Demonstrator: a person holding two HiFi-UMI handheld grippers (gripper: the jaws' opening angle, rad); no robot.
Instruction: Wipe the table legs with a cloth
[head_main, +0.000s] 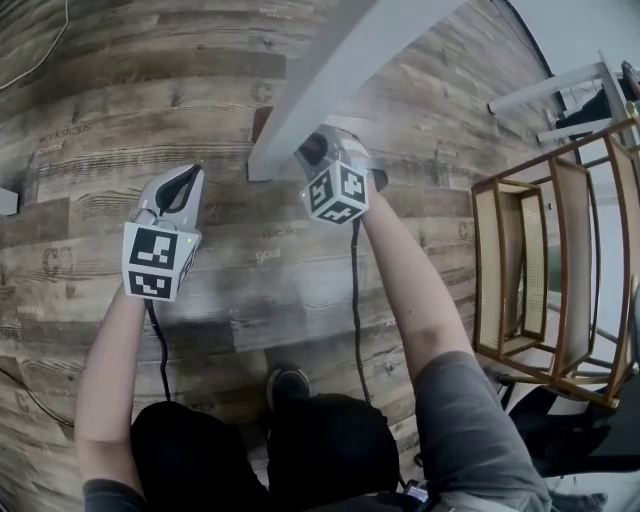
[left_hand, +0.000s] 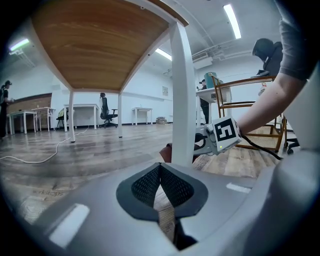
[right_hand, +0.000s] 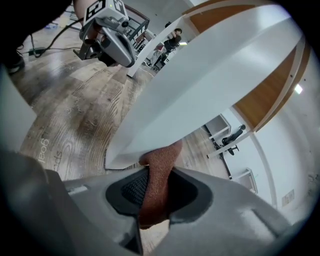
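Note:
A white table leg (head_main: 330, 80) slants down to its foot on the wooden floor. My right gripper (head_main: 316, 150) is shut on a reddish-brown cloth (right_hand: 159, 170) and presses it against the leg (right_hand: 200, 90) just above the foot. The left gripper view shows the same leg (left_hand: 183, 100) upright, with the cloth (left_hand: 166, 152) and right gripper (left_hand: 200, 142) behind it. My left gripper (head_main: 188, 175) hovers over the floor left of the leg's foot, apart from it. Its jaws are shut with nothing between them (left_hand: 160, 167).
A wooden chair with cane panels (head_main: 520, 270) stands to the right. A white cable (head_main: 40, 55) lies on the floor at the far left. The person's shoe (head_main: 288, 382) is below the grippers. Other white tables (left_hand: 82, 107) and an office chair (left_hand: 105, 107) stand far off.

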